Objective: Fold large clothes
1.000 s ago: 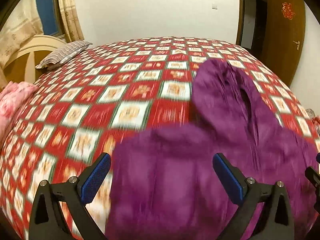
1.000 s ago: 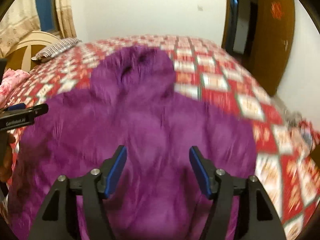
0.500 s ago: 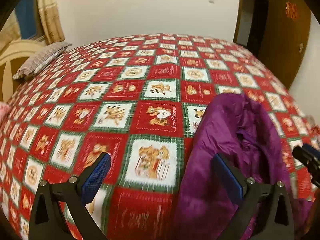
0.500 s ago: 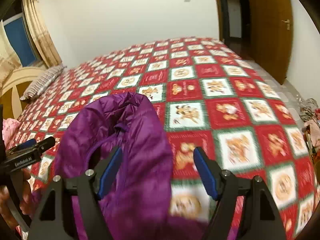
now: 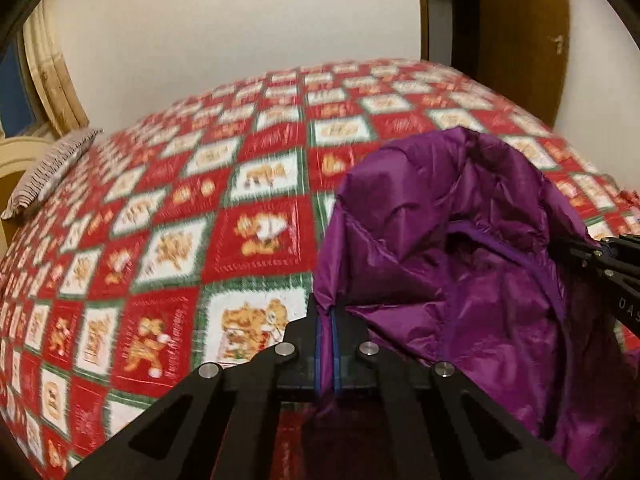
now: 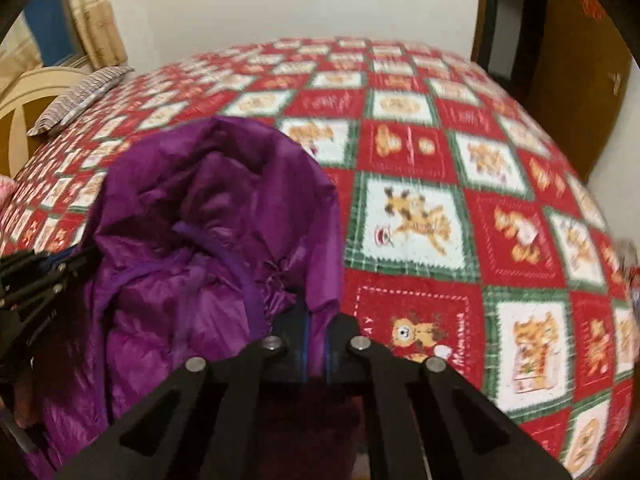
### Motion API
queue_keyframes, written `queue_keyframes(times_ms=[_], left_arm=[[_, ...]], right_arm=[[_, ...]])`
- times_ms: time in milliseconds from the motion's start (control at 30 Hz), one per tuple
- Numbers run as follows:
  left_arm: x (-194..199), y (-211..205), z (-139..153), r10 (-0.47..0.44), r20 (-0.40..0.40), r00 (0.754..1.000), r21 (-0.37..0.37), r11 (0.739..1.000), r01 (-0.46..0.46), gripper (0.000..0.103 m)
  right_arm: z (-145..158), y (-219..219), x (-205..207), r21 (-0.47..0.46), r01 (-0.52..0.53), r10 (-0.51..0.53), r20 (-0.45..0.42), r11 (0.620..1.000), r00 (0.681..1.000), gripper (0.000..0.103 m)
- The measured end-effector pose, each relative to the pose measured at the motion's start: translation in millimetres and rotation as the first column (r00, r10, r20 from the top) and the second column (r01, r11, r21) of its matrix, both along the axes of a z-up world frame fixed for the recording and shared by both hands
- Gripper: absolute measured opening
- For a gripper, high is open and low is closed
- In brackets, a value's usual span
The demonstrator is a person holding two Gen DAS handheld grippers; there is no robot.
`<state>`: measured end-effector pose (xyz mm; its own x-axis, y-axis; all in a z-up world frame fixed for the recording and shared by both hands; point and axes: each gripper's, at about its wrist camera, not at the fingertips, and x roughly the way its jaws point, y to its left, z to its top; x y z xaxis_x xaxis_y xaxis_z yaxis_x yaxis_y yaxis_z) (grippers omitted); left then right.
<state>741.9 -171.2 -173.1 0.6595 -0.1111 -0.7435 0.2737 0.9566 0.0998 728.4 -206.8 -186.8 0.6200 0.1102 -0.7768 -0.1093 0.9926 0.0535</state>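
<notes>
- The purple jacket (image 5: 460, 264) runs off the bottom edge below the left claw (image 5: 328, 344)
- Bed cover (image 6: 420, 216) pattern beyond the jacket blurs
- Pillow (image 6: 80, 100) stripes blur

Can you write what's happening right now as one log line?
left claw: shut on purple jacket | right claw: shut on purple jacket | jacket: bunched above bedspread

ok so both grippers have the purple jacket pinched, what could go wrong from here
1. The left gripper and right gripper each clamp only a thin edge of the slick purple jacket; it could slip free when lifted.
2. The hood is bunched and crumpled, so creases may get folded in.
3. The jacket could drag and rumple the bedspread.
</notes>
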Motion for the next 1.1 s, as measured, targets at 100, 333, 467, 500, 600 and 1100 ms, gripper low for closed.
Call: queue_keyframes(times_ms=[100, 333, 467, 500, 600, 1100], left_arm=[[-26, 6, 34, -0.027, 0.08, 0.996, -0.013, 1.0, 0.028, 0.002], [-116, 36, 98, -0.057, 0.239, 0.969, -0.112, 0.99, 0.086, 0.002], [-190, 55, 119, -0.089, 0.343, 0.935, -0.149, 0.978, 0.147, 0.002], [-210, 59, 121, -0.096, 0.361, 0.928, -0.154, 0.975, 0.161, 0.002], [-259, 66, 112, -0.125, 0.395, 0.91, -0.135, 0.972, 0.192, 0.002], [-348, 117, 12, -0.171, 0.157, 0.973, 0.106, 0.982, 0.155, 0.012]], right_arm=[[27, 0, -24, -0.008, -0.021, 0.022, 0.072, 1.0, 0.997, 0.006], [89, -4, -106, 0.012, -0.037, 0.032, 0.251, 0.999, 0.967, 0.006], [107, -7, -167, 0.009, -0.058, 0.052, 0.331, 0.998, 0.942, 0.006], [108, -8, -184, 0.01, -0.059, 0.052, 0.34, 0.998, 0.939, 0.006], [99, -9, -225, -0.013, -0.066, 0.067, 0.353, 0.998, 0.933, 0.006], [9, -61, -345, -0.007, -0.071, 0.071, 0.037, 0.997, 0.997, 0.027]])
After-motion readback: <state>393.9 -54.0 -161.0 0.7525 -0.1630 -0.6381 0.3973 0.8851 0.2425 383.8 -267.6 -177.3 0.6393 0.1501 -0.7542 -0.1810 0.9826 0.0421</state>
